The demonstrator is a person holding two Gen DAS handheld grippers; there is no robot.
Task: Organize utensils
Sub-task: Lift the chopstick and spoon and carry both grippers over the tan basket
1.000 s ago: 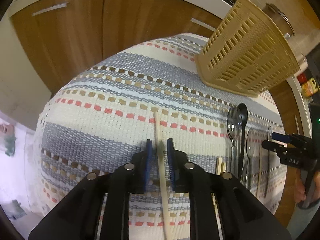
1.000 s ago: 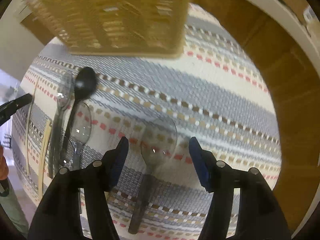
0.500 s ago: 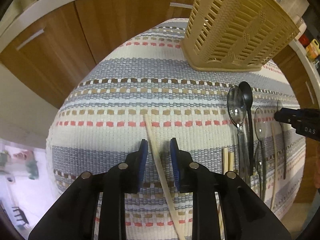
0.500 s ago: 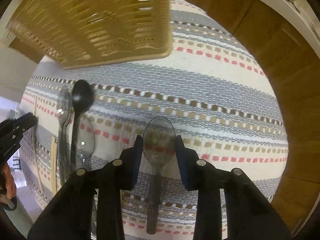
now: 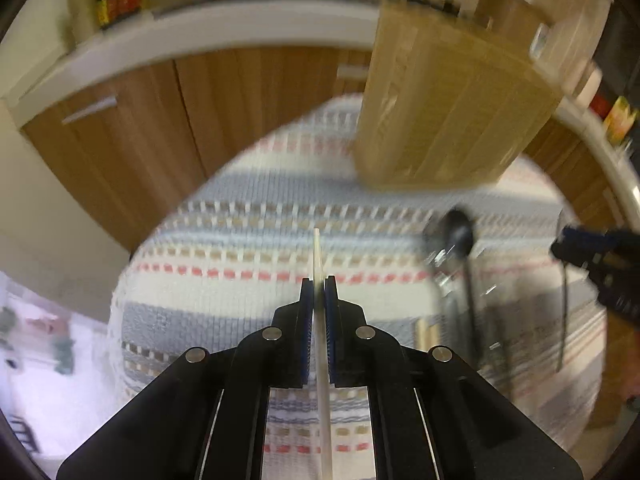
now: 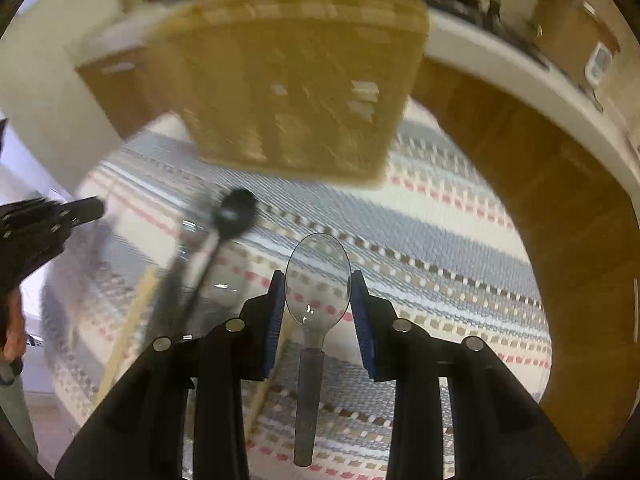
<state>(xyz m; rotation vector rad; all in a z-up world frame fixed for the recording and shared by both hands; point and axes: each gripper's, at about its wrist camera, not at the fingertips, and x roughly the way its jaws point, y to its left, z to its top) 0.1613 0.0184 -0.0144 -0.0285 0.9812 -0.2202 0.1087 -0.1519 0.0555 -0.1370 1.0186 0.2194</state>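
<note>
My left gripper [image 5: 319, 286] is shut on a pale wooden chopstick [image 5: 318, 256] and holds it above the striped cloth, its tip pointing forward. My right gripper [image 6: 318, 284] is shut on the bowl of a clear plastic spoon [image 6: 318, 268] with a grey handle, lifted off the cloth. The tan slotted utensil basket [image 5: 448, 112] stands at the far side of the cloth; it also shows in the right wrist view [image 6: 296, 88]. A black spoon [image 6: 236, 212] and other clear spoons lie to the left of my right gripper.
A striped woven cloth [image 5: 240, 256] covers the table. Loose chopsticks [image 6: 132, 320] lie among the spoons [image 5: 460, 240]. Wooden cabinet doors [image 5: 160, 128] and a white counter [image 5: 200, 36] with bottles lie behind. The other gripper shows at each view's edge [image 5: 592, 256].
My left gripper closed on the chopstick and lifted it. My right gripper closed on the clear spoon's bowl and raised it. Both moved up and toward the basket.
</note>
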